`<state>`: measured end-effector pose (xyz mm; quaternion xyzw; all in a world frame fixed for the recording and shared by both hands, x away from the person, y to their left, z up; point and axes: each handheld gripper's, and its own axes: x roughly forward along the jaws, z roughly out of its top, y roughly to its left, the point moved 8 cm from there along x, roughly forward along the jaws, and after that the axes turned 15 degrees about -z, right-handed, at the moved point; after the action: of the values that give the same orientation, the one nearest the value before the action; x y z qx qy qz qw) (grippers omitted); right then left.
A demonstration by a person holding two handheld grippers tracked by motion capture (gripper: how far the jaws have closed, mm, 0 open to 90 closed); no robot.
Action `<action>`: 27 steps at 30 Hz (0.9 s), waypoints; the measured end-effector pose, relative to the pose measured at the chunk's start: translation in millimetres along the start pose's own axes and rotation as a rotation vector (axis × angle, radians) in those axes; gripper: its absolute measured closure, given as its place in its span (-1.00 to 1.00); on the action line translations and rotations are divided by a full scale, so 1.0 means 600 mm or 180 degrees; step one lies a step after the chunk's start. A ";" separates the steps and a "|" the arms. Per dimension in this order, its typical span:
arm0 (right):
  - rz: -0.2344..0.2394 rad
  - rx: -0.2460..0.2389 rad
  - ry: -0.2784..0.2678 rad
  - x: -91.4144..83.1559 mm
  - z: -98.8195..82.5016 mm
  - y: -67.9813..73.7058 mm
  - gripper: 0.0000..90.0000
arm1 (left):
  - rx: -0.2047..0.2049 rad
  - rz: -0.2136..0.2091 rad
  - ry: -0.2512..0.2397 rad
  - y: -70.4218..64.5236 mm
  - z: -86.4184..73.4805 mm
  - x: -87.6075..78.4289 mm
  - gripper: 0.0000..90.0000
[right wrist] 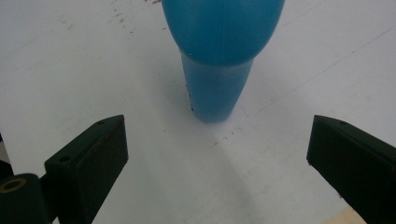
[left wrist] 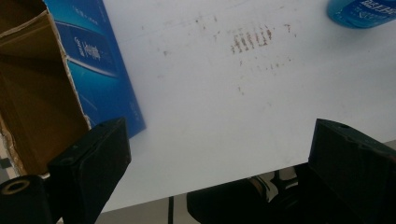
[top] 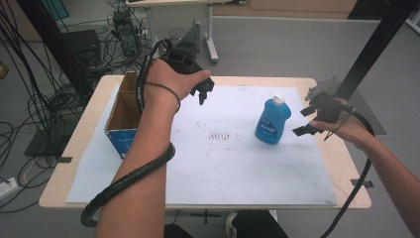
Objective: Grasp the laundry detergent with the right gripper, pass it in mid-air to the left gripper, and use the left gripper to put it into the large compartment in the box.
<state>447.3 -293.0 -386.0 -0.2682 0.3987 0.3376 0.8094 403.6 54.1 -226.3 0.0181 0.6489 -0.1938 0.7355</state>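
A blue liquid bottle (top: 273,120) with a white cap stands upright on the white mat (top: 237,168), right of centre. My right gripper (top: 303,121) is open just to the right of it, not touching. In the right gripper view the bottle (right wrist: 219,46) rises straight ahead of the wide-apart jaws of my right gripper (right wrist: 217,135). An open cardboard box (top: 124,116) with a blue front stands at the mat's left edge. My left gripper (top: 205,91) hangs open above the far part of the mat, right of the box. In the left gripper view my left gripper (left wrist: 219,140) is empty, with the box (left wrist: 70,70) at left and the bottle (left wrist: 362,9) at top right.
Brown smudges (top: 220,135) mark the middle of the mat. The wooden table (top: 346,163) shows as a bare strip on the right. Cables (top: 44,99) crowd the floor at left. A black post (top: 376,44) slants up at the back right.
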 end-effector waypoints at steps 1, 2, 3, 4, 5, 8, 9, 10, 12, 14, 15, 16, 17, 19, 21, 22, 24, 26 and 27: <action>0.0001 0.0003 -0.0018 0.004 0.000 0.002 -0.89 | 0.0001 0.0003 0.0006 0.001 0.000 0.001 -0.86; -0.0001 0.0019 -0.0045 0.009 -0.001 0.003 -0.90 | 0.0003 0.0004 0.0007 0.002 0.000 0.002 -0.86; 0.0017 0.0046 -0.0081 0.014 -0.001 0.006 -0.91 | -0.0008 0.0005 0.0007 0.002 0.000 0.003 -0.86; 0.0017 0.0046 -0.0081 0.014 -0.001 0.006 -0.91 | -0.0005 0.0012 0.0011 0.003 0.000 0.004 -0.86; 0.0015 0.0047 -0.0094 0.021 -0.001 0.008 -0.91 | 0.0002 0.0023 0.0025 0.004 0.000 0.004 -0.86; 0.0010 0.0045 -0.0124 0.026 0.000 0.010 -0.92 | -0.0004 0.0033 0.0031 0.004 0.000 0.006 -0.86; 0.0012 0.0057 -0.0138 0.028 0.000 0.010 -0.91 | 0.0006 0.0052 0.0043 0.004 0.000 0.007 -0.86; 0.0004 0.0060 -0.0161 0.030 0.001 0.010 -0.91 | 0.0012 0.0053 0.0045 0.004 0.001 0.007 -0.86; -0.0018 0.0131 -0.0245 0.036 0.003 0.012 -0.94 | 0.0002 0.0060 0.0043 0.004 0.001 0.009 -0.86; -0.0043 0.0151 -0.0298 0.042 0.004 0.015 -0.94 | 0.0008 0.0067 0.0046 0.006 0.001 0.009 -0.86; -0.0043 0.0151 -0.0298 0.042 0.004 0.015 -0.94 | 0.0008 0.0067 0.0046 0.006 0.001 0.009 -0.86; -0.0046 0.0156 -0.0318 0.045 0.004 0.016 -0.94 | 0.0003 0.0065 0.0051 0.006 0.001 0.010 -0.86; -0.0050 0.0158 -0.0331 0.049 0.004 0.018 -0.94 | -0.0003 0.0067 0.0048 0.007 0.002 0.010 -0.86; -0.0104 0.0153 -0.0348 0.058 0.005 0.022 -0.94 | -0.0006 0.0065 0.0055 0.009 0.002 0.011 -0.86; -0.0083 0.0171 -0.0396 0.060 0.007 0.024 -0.94 | -0.0002 0.0061 0.0056 0.010 0.002 0.012 -0.86; -0.0087 0.0187 -0.0414 0.062 0.008 0.025 -0.94 | -0.0004 0.0062 0.0055 0.010 0.002 0.013 -0.86; -0.0138 0.0219 -0.0453 0.070 0.009 0.025 -0.94 | -0.0014 0.0066 0.0065 0.013 0.001 0.015 -0.86; -0.0153 0.0236 -0.0455 0.073 0.008 0.025 -0.94 | -0.0021 0.0064 0.0065 0.015 0.002 0.015 -0.86; -0.0156 0.0261 -0.0524 0.075 0.011 0.026 -0.94 | -0.0026 0.0064 0.0066 0.016 0.002 0.016 -0.86</action>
<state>458.9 -263.7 -422.1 -0.2159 0.3376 0.3220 0.8578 408.3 60.0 -237.3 0.0237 0.6570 -0.1835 0.7308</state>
